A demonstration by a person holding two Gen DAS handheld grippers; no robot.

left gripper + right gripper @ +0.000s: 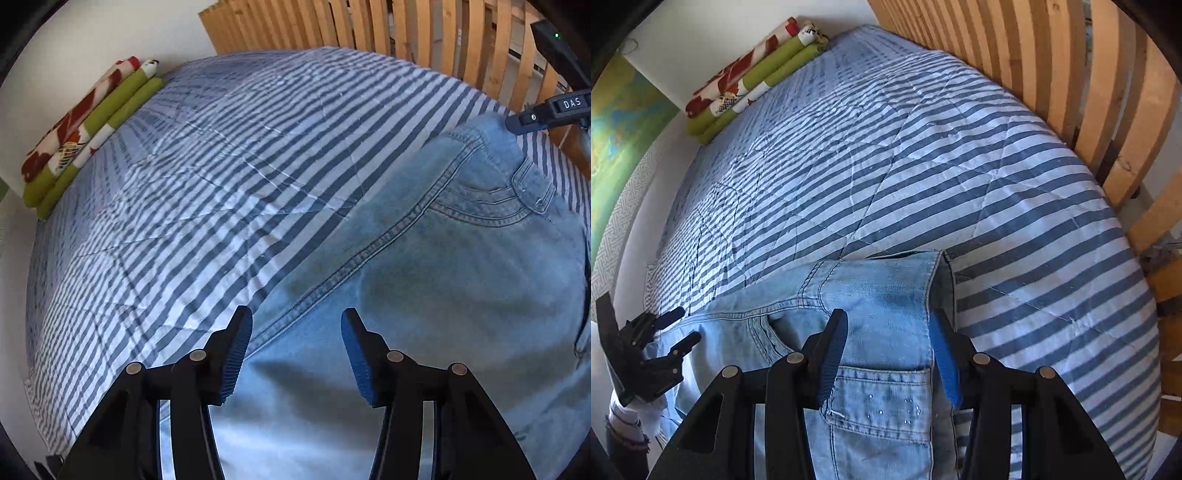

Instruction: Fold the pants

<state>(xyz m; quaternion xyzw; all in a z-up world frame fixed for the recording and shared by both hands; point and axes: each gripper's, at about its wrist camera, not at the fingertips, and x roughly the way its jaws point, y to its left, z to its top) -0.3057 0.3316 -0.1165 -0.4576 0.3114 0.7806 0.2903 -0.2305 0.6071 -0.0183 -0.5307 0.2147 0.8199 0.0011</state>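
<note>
Light blue jeans (461,277) lie flat on a blue-and-white striped bedspread (221,166). My left gripper (297,315) hovers open over the leg seam, with nothing pinched between its blue pads. In the right wrist view the waistband end of the jeans (879,295), with a back pocket and small studs, lies under my right gripper (888,318). Its jaws stand apart with the denim showing flat between them and the right pad beside the folded edge. The left gripper (686,325) appears open at the far left, and the right gripper's tip (517,123) touches the jeans' top corner.
Folded green and red-flowered cloths (750,74) lie at the bed's far corner against a white wall. A wooden slatted frame (1071,92) runs along the right side of the bedspread (923,166). A white sleeve (628,417) shows at the lower left.
</note>
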